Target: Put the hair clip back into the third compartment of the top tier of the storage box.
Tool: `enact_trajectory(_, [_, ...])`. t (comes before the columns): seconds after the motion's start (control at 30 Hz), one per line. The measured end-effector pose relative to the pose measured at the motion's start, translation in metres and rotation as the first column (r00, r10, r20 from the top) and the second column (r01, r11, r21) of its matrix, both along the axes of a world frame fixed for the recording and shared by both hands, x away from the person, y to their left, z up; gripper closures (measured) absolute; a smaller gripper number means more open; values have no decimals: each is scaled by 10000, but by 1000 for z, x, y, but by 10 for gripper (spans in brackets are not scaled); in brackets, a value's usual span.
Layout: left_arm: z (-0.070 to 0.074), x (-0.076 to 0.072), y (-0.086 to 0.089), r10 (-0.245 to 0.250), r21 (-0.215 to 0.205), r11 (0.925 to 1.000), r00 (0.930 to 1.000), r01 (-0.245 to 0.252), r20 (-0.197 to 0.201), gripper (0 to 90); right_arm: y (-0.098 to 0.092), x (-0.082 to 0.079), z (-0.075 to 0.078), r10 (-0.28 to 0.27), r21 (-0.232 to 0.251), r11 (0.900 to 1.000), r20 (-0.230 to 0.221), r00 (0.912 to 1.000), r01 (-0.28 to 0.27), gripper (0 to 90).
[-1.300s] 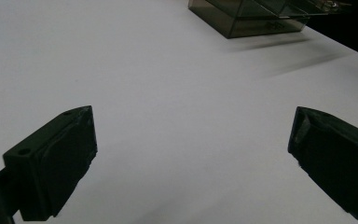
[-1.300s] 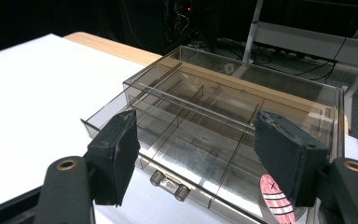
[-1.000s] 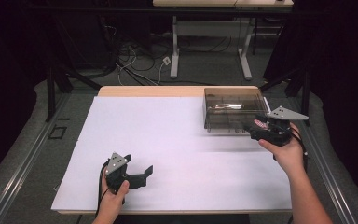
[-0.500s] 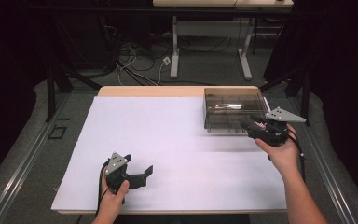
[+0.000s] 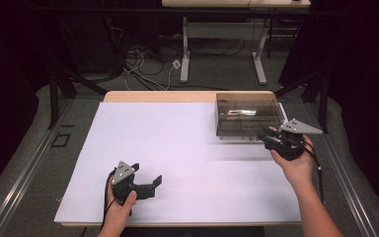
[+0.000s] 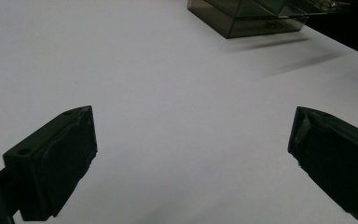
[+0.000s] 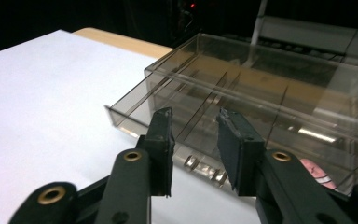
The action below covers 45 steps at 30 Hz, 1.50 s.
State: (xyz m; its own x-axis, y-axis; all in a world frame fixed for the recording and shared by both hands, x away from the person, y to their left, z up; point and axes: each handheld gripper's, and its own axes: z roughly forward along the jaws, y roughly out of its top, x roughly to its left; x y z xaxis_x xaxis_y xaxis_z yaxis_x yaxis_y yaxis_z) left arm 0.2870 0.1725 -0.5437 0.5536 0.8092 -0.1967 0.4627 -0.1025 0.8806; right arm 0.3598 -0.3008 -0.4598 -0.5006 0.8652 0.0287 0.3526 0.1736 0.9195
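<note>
A smoky clear plastic box [image 5: 249,116] with dividers stands at the back right of the white table [image 5: 177,143]. My right gripper [image 5: 265,136] is at its near right corner, held by a hand, with the jaws pointing at the box's front wall [image 7: 177,140]. Those jaws [image 7: 195,135] have just been closing and stand a narrow gap apart with nothing between them. My left gripper [image 5: 154,183] rests low at the front left of the table, far from the box [image 6: 247,18]. Its jaws [image 6: 191,158] are spread wide over bare table.
A wooden strip of tabletop [image 5: 158,96] shows behind the white sheet. Past the table are desk legs [image 5: 185,49] and cables [image 5: 143,59] on the floor. A shiny metal piece [image 5: 242,112] lies inside the box.
The right gripper's jaws have narrowed and it has edged slightly toward the box's front. The left hand and gripper have not moved.
</note>
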Motion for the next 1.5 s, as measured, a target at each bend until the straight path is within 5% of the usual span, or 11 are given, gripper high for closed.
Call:
enact_trajectory(0.47, [0,0,1,-25,-27,10000,10000,25,38,12,-7,-5,-9,-132,140,9998,-618,9980,141,839])
enact_trajectory(0.63, [0,0,0,-40,-12,10000,10000,40,39,12,-9,-5,-14,-251,-155,9996,-819,9963,239,899])
enact_trajectory(1.5, [0,-1,1,-24,-41,10000,10000,24,-32,12,-19,4,-33,-700,-373,9972,-1459,9868,652,900])
